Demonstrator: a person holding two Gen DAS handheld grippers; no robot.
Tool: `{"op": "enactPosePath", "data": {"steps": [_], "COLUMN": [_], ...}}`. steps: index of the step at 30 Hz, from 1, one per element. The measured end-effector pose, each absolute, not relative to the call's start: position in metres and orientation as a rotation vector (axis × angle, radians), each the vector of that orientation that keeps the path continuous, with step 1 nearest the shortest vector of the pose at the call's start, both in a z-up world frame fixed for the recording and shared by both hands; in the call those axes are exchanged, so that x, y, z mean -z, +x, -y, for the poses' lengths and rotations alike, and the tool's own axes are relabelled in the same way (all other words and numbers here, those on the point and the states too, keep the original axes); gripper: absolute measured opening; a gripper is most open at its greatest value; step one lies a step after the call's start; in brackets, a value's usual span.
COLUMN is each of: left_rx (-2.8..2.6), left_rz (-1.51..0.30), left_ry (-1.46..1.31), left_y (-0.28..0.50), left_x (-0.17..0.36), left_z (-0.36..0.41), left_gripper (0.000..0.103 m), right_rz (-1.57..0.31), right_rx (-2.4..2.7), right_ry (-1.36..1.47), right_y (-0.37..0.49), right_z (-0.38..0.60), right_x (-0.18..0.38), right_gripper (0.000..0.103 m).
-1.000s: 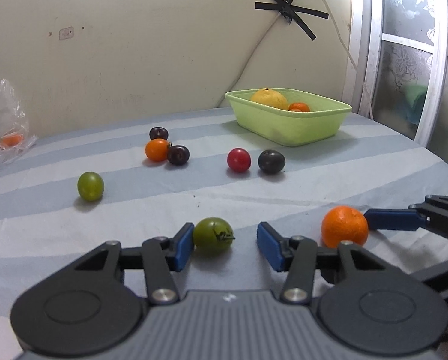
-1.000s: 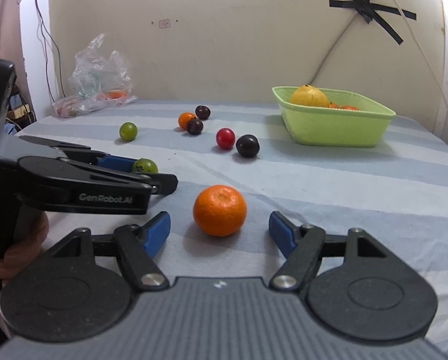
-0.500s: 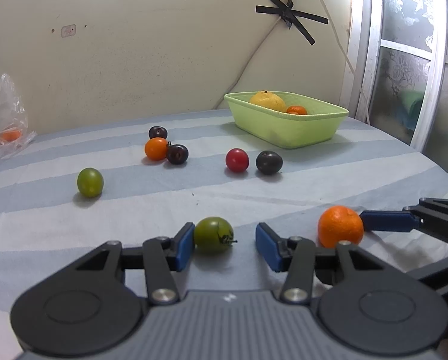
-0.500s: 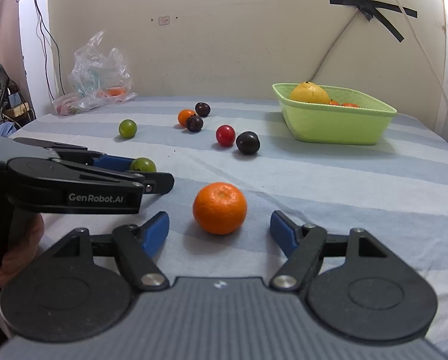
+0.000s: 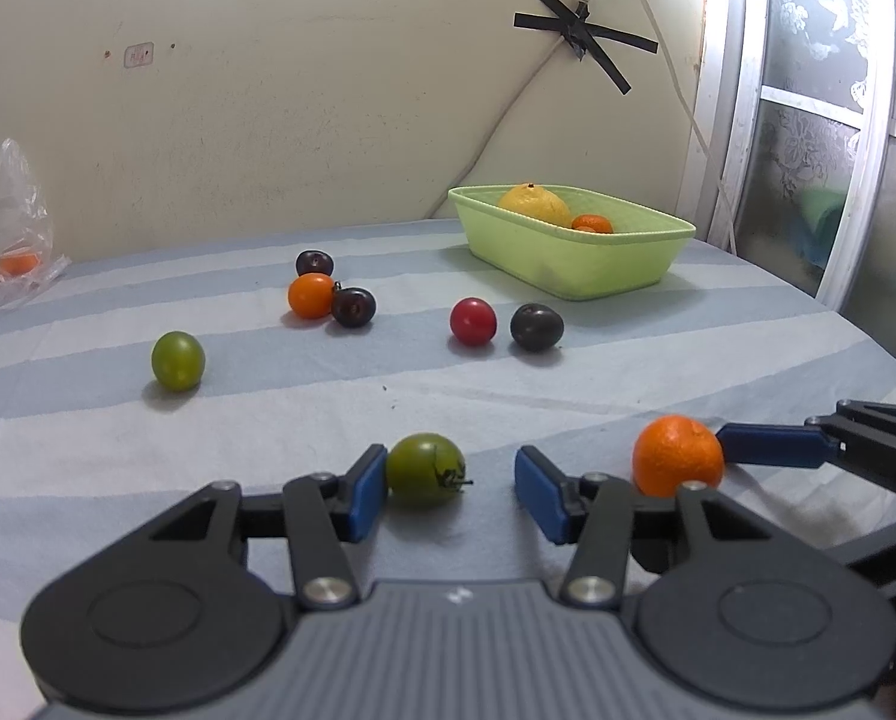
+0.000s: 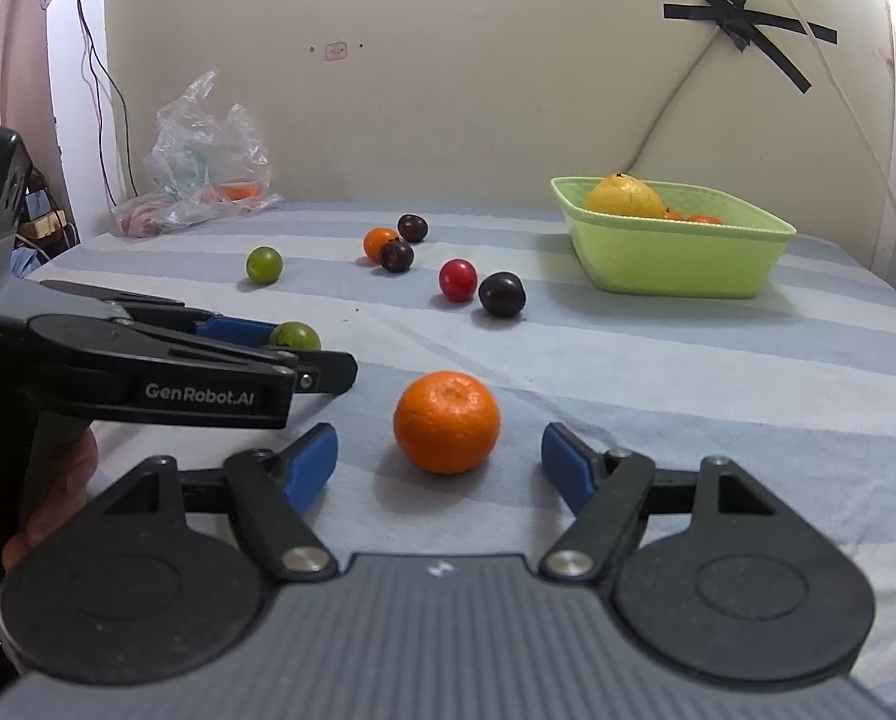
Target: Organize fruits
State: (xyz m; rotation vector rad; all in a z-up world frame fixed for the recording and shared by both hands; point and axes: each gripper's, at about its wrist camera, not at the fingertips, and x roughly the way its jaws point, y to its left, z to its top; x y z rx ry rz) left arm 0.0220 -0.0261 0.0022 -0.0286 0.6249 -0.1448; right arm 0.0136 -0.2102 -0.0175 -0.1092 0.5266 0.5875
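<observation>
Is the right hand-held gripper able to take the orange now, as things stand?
Probably yes. The orange lies on the cloth between the open fingers of the right hand-held gripper, with free gaps on both sides and nothing in front of it.

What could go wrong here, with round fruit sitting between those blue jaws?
1. The green tomato sits off-centre in the left gripper, against one pad only; those jaws are opening, and a later squeeze might roll it away.
2. The right gripper stands wide around the orange; uneven contact could nudge it.
3. The two grippers are close and might bump.
</observation>
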Motion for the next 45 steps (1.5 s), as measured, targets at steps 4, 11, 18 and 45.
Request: {"op": "enactPosePath", "data": {"steps": [4, 11, 18, 45], "left_rx": [0.145, 0.145, 0.146, 0.131], "left_rz": [-0.625, -0.624, -0.624, -0.621], "left_ry": [-0.029, -0.033, -0.034, -0.033], "left_y": [0.0218, 0.0215, 0.0218, 0.0218], "left_x": [-0.0022, -0.0023, -0.002, -0.0021], "left_z": [0.026, 0.0265, 0.0262, 0.0268], "left_gripper": [0.048, 0.048, 0.048, 0.041], "right_rz": [-0.527, -0.526, -0.522, -0.514], "right_rx": [-0.594, -0.595, -0.55, -0.582], "right_ry": [-0.109, -0.109, -0.085, -0.081], "right_y": [0.0135, 0.0125, 0.015, 0.0162], "right_z": [0.2112, 0.2107, 0.2128, 0.214], "right_x": [0.0173, 0.0167, 0.0157, 0.0152], "right_gripper": [0.077, 0.077, 0.077, 0.077]}}
